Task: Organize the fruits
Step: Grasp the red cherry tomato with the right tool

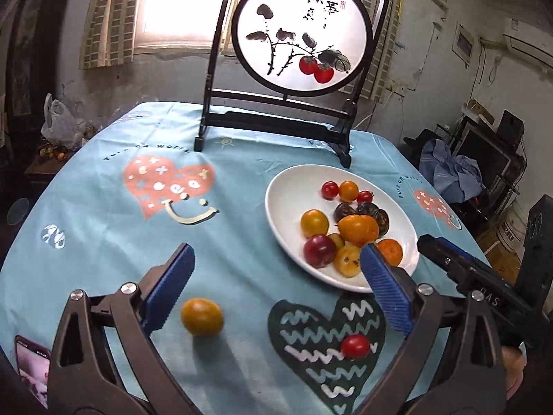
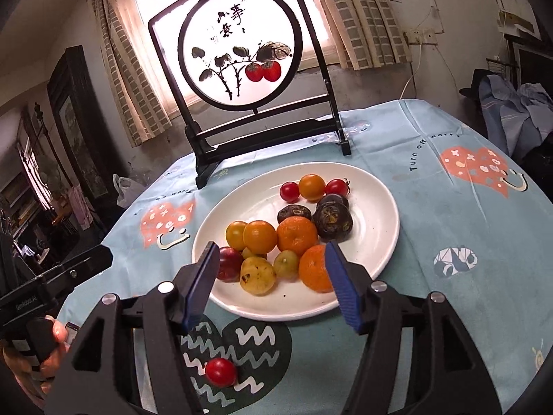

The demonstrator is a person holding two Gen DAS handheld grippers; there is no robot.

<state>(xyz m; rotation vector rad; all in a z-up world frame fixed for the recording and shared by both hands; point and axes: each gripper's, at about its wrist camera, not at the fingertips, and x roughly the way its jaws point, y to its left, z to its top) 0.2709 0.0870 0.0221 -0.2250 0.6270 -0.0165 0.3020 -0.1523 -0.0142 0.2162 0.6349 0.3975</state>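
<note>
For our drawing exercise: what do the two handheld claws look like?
Both claws, left and right, have black triangular cut-out arms with silver bolts and blue ribbed pads. The bodies are black, with faint white lettering. A bare hand holds one.

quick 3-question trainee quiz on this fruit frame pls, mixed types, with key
1. True or false: the left gripper is shut on a fruit.
2. How many fruits lie on the cloth off the plate?
3. The red tomato lies on: A) the plate B) the dark heart print C) the screen stand

Key: 1 false, both grippers are open and empty (right gripper). 2 two: an orange fruit and the red tomato. 3 B.
</note>
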